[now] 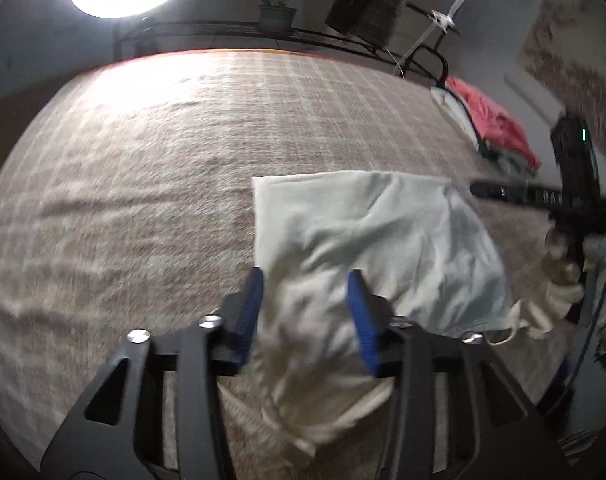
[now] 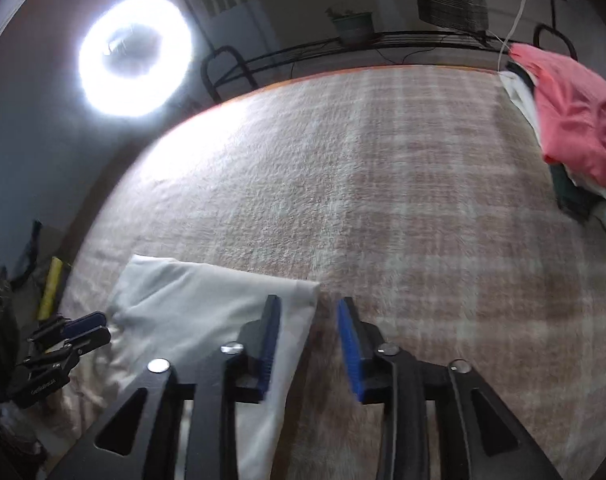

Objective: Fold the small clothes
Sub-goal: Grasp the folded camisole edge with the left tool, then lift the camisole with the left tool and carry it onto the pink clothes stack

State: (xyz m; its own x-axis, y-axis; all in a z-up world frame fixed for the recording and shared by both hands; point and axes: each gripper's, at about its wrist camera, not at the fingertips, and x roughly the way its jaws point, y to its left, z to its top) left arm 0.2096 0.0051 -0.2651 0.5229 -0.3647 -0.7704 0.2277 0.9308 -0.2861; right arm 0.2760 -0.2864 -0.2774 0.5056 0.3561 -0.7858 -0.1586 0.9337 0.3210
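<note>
The right gripper (image 2: 309, 308) hangs with jaws apart over the white garment's (image 2: 207, 312) right edge on the plaid blanket (image 2: 403, 184); pink clothes (image 2: 575, 120) lie far right.

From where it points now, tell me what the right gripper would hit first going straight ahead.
Likely the blanket. The right gripper stands open just off the white cloth, whose edge lies under its left finger; the gap ahead shows bare blanket. Depth is hard to judge.

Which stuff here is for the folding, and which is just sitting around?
For the folding:
- white garment
- left gripper, jaws open
- right gripper, jaws open
- clothes pile with pink top

Just lying about:
- ring light
- potted plant
- yellow stick
</note>
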